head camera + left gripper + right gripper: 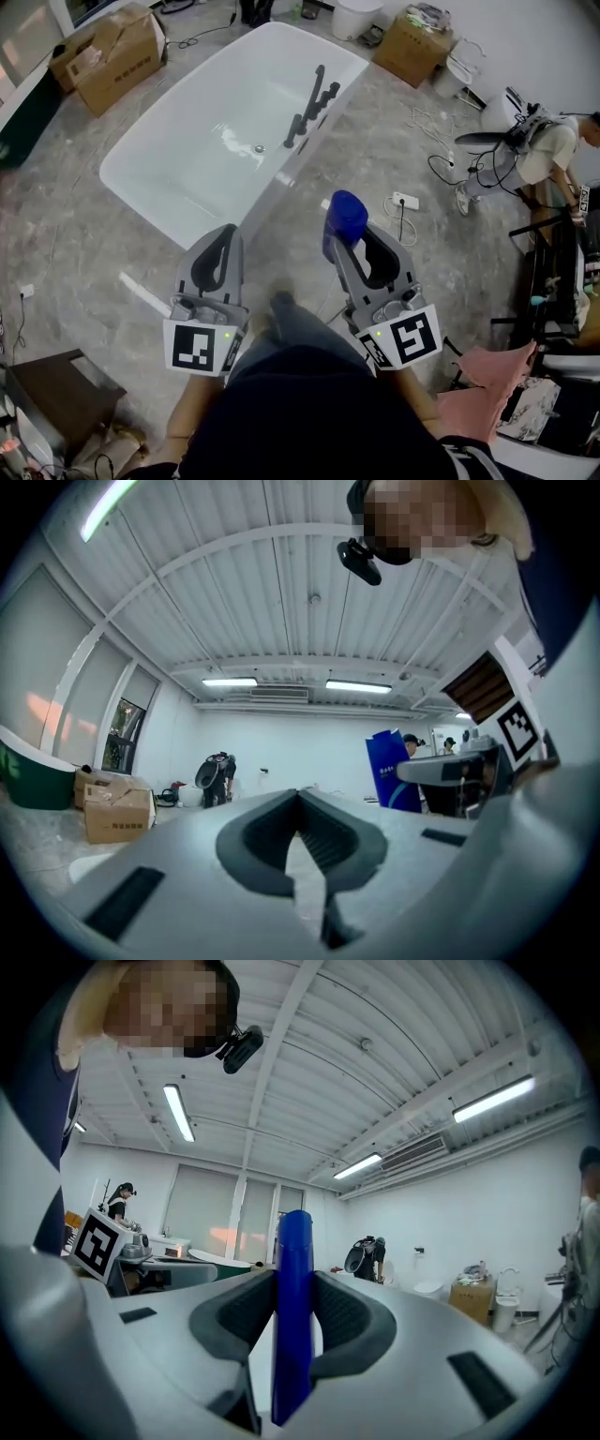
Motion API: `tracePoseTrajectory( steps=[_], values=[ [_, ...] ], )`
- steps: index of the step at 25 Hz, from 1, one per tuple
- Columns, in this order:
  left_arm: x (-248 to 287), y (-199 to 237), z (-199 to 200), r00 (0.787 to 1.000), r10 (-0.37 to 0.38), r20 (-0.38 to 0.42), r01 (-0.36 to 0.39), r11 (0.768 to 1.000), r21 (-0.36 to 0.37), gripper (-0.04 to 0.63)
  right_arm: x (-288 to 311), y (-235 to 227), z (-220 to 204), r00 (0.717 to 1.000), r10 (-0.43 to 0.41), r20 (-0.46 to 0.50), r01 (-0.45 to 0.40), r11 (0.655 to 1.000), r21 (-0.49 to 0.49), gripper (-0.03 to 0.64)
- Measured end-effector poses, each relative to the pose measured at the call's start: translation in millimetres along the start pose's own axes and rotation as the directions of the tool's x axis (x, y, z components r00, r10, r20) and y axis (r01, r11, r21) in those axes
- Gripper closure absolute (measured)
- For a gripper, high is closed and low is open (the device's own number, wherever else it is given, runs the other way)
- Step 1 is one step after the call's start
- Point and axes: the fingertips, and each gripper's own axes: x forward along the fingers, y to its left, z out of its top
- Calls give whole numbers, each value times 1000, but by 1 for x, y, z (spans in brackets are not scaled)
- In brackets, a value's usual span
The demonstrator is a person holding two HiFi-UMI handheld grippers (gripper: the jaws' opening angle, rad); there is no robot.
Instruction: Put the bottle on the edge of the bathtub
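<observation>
A blue bottle (345, 214) stands upright between the jaws of my right gripper (350, 234), which is shut on it. In the right gripper view the bottle (293, 1307) fills the gap between the dark pads (342, 1312). My left gripper (225, 236) is shut with nothing in it, and its tips meet in the left gripper view (298, 797). Both grippers hover over the marble floor, just short of the near corner of the white bathtub (187, 178). A black faucet (311, 105) stands on the tub's right rim.
Cardboard boxes sit at the far left (112, 56) and far right (412, 47) of the tub. A power strip with cables (405, 201) lies on the floor to the right. A person (548, 150) bends over at the right edge. A dark stool (56, 394) is at the bottom left.
</observation>
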Motion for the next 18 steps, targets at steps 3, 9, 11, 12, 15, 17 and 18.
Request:
tracePoseTrajectory(
  steps=[3, 9, 11, 12, 15, 17, 18],
  values=[
    [11, 4, -2, 1000, -13, -8, 13, 1000, 5, 597, 11, -9, -2, 1000, -17, 9, 17, 1000, 14, 476],
    [39, 23, -11, 1000, 11, -12, -11, 999, 33, 597, 38, -32, -8, 998, -28, 51, 27, 999, 22, 476],
    [54, 31, -18, 1000, 19, -14, -18, 999, 28, 597, 49, -44, -14, 998, -32, 57, 31, 999, 25, 476],
    [64, 34, -21, 1000, 20, -17, -19, 999, 27, 597, 56, -51, -17, 998, -34, 59, 33, 999, 28, 476],
    [98, 36, -24, 1000, 12, -28, -11, 999, 35, 597, 76, -78, -24, 998, -39, 54, 37, 998, 42, 476],
    [126, 36, -23, 999, 7, -31, -5, 999, 46, 597, 91, -99, -27, 998, -33, 48, 30, 999, 45, 476],
    [142, 37, -23, 999, 8, -31, -6, 998, 55, 597, 100, -110, -29, 999, -27, 47, 25, 999, 43, 476]
  ],
)
